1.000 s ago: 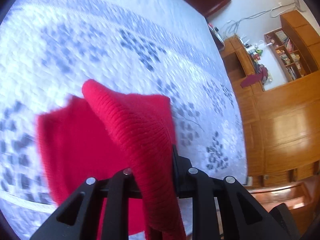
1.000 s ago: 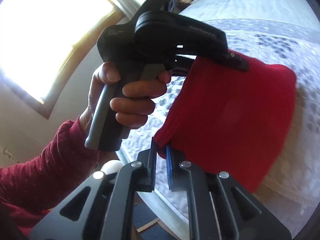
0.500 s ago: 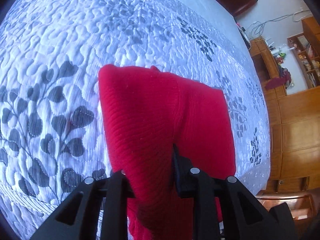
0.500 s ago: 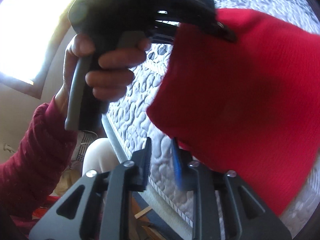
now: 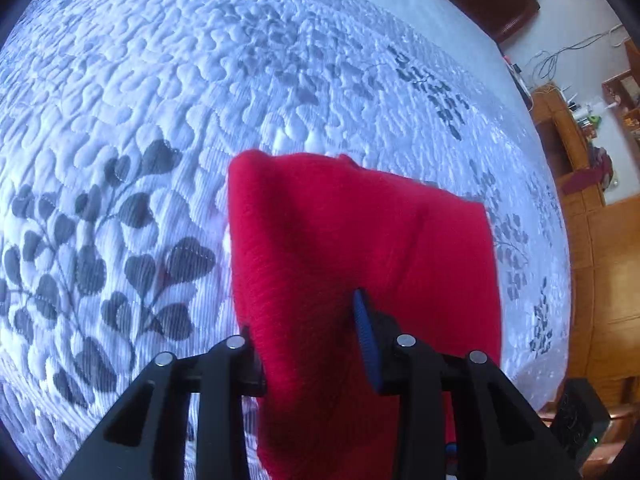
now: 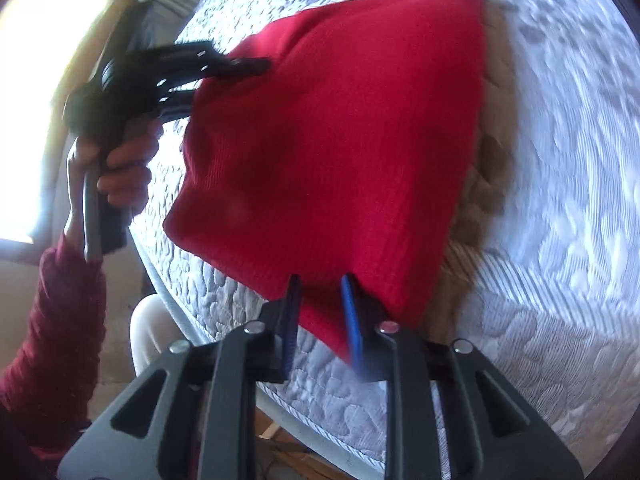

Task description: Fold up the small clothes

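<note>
The red knit garment [image 6: 340, 140] lies doubled over on the quilted bed [image 5: 160, 120], one fold seemingly made; the left gripper [image 5: 308, 344] jaws are opening around its edge; the right gripper [image 6: 320, 320] jaws are closing on a corner; further folding likely remains.

Ribbed red knit garment [image 5: 360, 248], quilted bedspread [image 5: 160, 100]

A bed [image 5: 280, 80] carries everything, covered by a white quilted bedspread [image 6: 560, 200] stitched in pebbly swirls, with grey leaf sprays toward nine o'clock in the left wrist view. A red knitted garment [image 5: 340, 240] rests on it near six o'clock, its far edge flat on the quilt, close to the bed's near edge.
</note>
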The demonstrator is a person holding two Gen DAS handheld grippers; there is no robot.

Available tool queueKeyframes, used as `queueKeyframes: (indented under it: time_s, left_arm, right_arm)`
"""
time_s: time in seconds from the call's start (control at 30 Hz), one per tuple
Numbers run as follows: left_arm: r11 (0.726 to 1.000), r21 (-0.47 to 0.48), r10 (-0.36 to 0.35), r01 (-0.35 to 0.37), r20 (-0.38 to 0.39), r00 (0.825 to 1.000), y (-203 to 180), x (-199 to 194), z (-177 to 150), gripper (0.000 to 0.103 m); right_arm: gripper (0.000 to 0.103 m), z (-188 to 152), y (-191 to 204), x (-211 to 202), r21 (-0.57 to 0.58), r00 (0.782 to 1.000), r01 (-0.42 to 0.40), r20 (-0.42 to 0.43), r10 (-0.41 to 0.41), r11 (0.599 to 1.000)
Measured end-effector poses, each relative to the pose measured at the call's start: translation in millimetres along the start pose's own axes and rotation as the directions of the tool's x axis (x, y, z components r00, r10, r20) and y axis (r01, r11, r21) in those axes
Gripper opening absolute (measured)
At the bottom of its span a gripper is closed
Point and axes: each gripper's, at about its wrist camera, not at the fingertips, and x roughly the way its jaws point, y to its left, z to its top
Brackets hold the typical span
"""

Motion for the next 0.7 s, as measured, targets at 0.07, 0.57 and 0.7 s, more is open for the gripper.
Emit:
queueKeyframes:
  time_s: [0.07,0.57,0.7]
  left_arm:
    - [1.0,0.006,0.008,-0.008,0.007,1.0,0.5,-10.8,-9.5,0.037]
    - [0.98,0.112,0.174,-0.166,-0.067,0.982,-19.5,-44.9,-114.4,0.023]
    - [0.977,0.129,0.18,-0.171,-0.069,0.981,-22.9,-40.4,-119.0,0.017]
  right_arm:
    - [0.026,-5.3,1.0,-14.1,-0.001,1.0,-0.004,0.03,0.004,1.0]
    - [0.04,-11.6,-3.5,-18.2,0.094,0.988,0.157,-0.003,-0.158,0.983]
    - [0.014,-8.3,-5.5,-10.8,0.084,0.986,0.166,-0.011,-0.165,0.983]
